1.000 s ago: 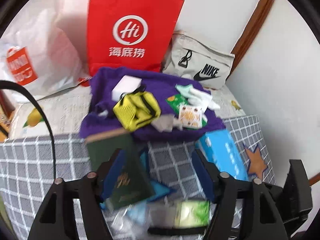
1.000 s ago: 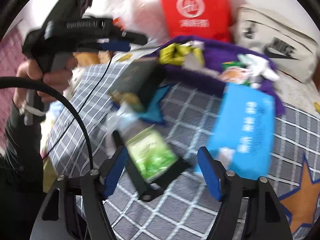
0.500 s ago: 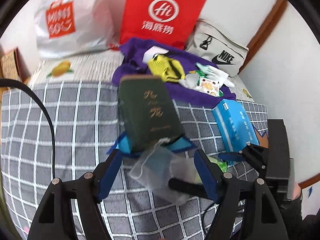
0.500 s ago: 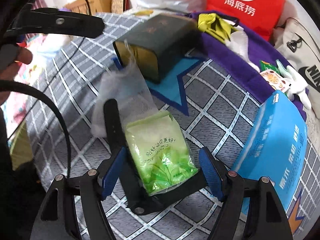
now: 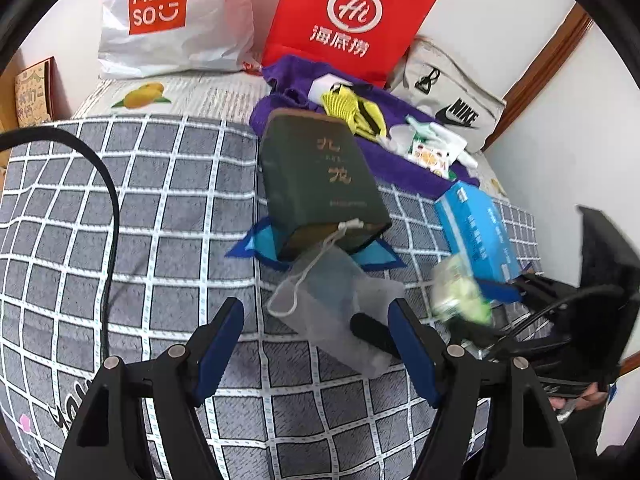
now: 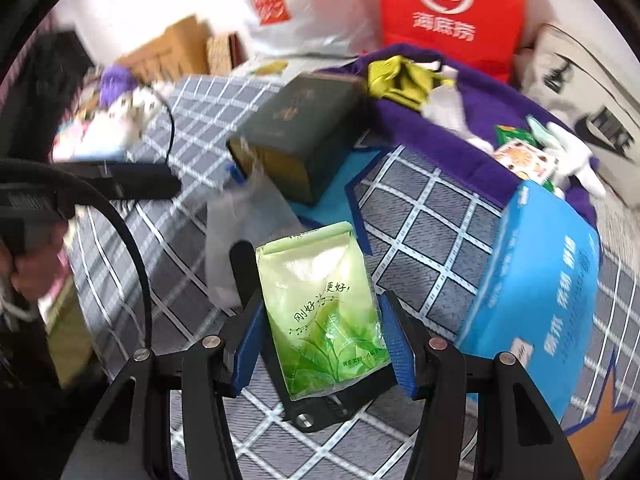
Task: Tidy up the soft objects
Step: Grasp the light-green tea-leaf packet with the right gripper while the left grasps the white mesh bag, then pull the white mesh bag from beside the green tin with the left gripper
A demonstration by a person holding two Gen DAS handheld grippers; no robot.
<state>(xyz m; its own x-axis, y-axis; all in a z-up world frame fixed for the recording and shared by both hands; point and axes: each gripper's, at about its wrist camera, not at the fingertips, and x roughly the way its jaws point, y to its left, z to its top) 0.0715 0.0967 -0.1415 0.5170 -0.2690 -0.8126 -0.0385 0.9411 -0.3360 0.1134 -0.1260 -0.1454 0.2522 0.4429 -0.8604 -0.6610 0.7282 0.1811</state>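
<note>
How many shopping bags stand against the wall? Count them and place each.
2. The white bag stands at the back left, and the red bag stands right beside it, behind the purple cloth. None looks hidden.

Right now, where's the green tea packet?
The green tea packet sits between the right tool's fingers in the right wrist view, left of the blue tissue box, with the translucent drawstring pouch behind it.

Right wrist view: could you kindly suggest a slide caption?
Right gripper closed on a green tea packet above the checked blanket.
</note>
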